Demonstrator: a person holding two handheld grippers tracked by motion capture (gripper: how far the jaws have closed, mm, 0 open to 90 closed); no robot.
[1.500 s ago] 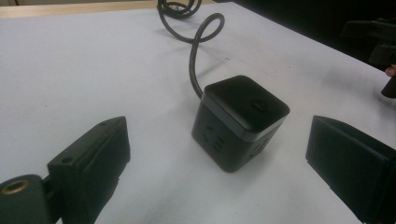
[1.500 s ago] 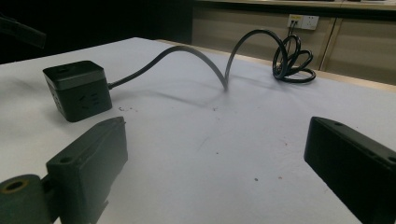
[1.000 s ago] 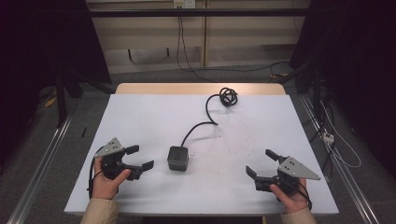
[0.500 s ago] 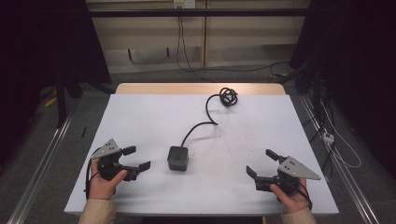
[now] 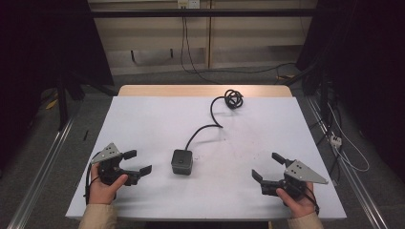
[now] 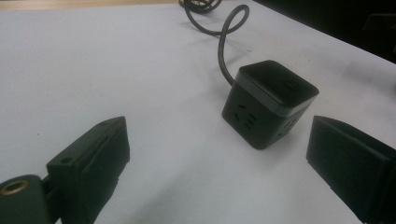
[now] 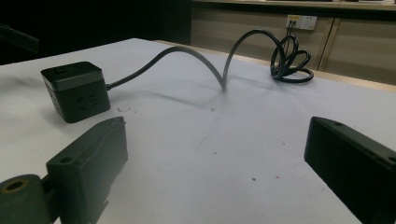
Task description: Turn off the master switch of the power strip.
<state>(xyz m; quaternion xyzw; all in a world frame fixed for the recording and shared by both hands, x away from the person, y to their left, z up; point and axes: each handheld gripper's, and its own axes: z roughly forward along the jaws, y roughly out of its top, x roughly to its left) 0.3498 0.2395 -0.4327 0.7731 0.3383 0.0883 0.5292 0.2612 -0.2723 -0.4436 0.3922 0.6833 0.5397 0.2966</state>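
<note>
- Left tool (image 5: 136,162): held low over the desk (image 5: 143,124), jaws spread wide, nothing between them. It sits just to the left of the power cube (image 5: 182,162), near it but not touching.
- Right tool (image 5: 267,167): also spread wide and empty, resting well apart from the power cube, on its right.
- Power cube: stands flat on the desk between the two tools, closer to the left one. In the left gripper view the power cube (image 6: 268,102) lies ahead of the jaws and off toward the right-hand one, not centred.
- Judgement: the step in hand appears to be the left tool's approach to the power cube. To do it well, swing the tool until the cube sits squarely in the gap, then close on two flat opposite faces, not across a corner.
- Cable (image 5: 205,129): leaves the far side of the power cube and runs away from it in a rising loop. Keep the jaws off that side.
- Coil (image 5: 233,98): lies beyond the power cube at the far desk edge. Its slack should permit a gentle lift; a sharp pull may drag it.
</note>
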